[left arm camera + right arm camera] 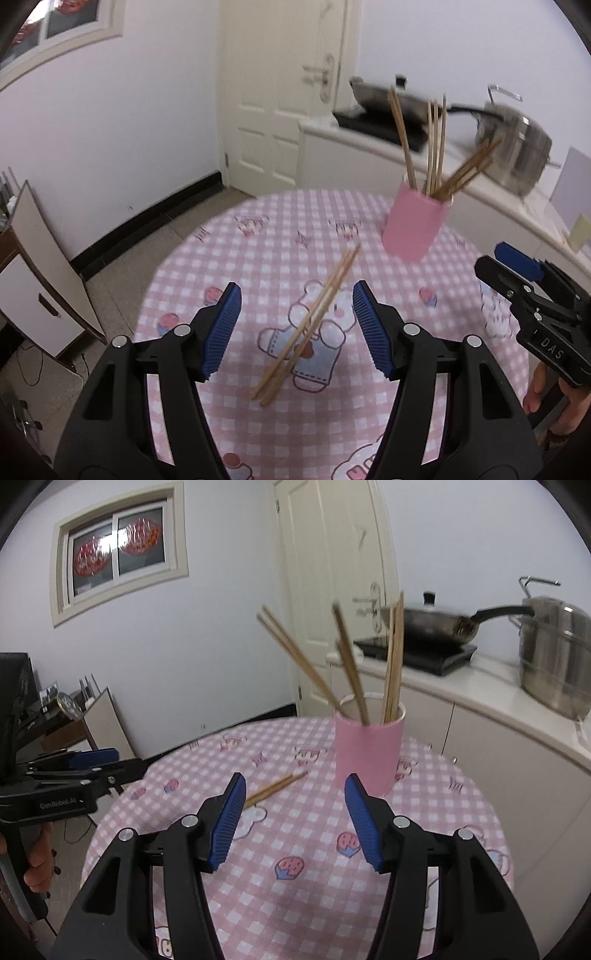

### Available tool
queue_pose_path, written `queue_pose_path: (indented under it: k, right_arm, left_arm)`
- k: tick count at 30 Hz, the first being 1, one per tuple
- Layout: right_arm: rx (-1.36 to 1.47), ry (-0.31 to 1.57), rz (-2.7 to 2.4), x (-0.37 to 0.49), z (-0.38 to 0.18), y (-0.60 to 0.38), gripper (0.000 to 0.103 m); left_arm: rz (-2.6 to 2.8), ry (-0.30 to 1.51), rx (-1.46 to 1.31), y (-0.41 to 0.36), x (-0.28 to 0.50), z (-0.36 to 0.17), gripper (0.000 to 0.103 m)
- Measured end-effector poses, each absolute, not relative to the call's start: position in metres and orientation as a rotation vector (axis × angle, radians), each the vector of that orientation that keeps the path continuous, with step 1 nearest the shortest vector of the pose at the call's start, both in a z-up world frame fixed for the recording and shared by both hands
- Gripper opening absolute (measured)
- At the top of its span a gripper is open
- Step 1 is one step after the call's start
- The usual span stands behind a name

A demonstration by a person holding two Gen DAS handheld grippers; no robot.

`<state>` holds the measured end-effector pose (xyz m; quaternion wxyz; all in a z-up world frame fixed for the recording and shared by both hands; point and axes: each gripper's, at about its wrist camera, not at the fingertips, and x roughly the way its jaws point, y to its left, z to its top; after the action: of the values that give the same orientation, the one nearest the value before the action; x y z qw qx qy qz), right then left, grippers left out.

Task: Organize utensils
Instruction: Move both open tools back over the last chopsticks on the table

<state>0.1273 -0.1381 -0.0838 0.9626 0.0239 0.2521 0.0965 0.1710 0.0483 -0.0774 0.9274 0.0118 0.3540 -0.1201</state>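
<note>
Left gripper (297, 328) gaping, empty, above loose wooden chopsticks (308, 326) lying on pink checked tablecloth (258, 258); right gripper (295, 819) released, empty. Straddle bundle mid-length before clenching; pink cylindrical holder (415, 227) near

I see a round counter (258, 229) under a pink checked cloth (424, 369) printed with cartoon bears and strawberries. A loose bundle of wooden chopsticks (306, 328) lies diagonally on the cloth near its middle. Toward the far edge stands a pink holder (415, 225), upright, with more chopsticks (393, 657) leaning inside.
</note>
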Motion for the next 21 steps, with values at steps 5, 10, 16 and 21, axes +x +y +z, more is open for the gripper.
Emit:
queue_pose_path:
  k: [5, 10, 16, 21]
  right_arm:
    - [0.043, 0.575, 0.205, 0.142, -0.105, -0.133, 0.053]
    - [0.05, 0.627, 0.214, 0.155, -0.122, -0.133, 0.053]
    - [0.065, 0.671, 0.221, 0.168, -0.136, -0.135, 0.053]
    - [0.082, 0.685, 0.233, 0.177, -0.141, -0.138, 0.054]
  left_arm:
    - [-0.272, 0.809, 0.04, 0.042, 0.195, -0.106, 0.063]
    - [-0.298, 0.887, 0.048, 0.038, 0.22, -0.133, 0.063]
    - [-0.299, 0.951, 0.08, 0.033, 0.242, -0.16, 0.063]
    - [-0.295, 0.972, 0.102, 0.031, 0.252, -0.169, 0.062]
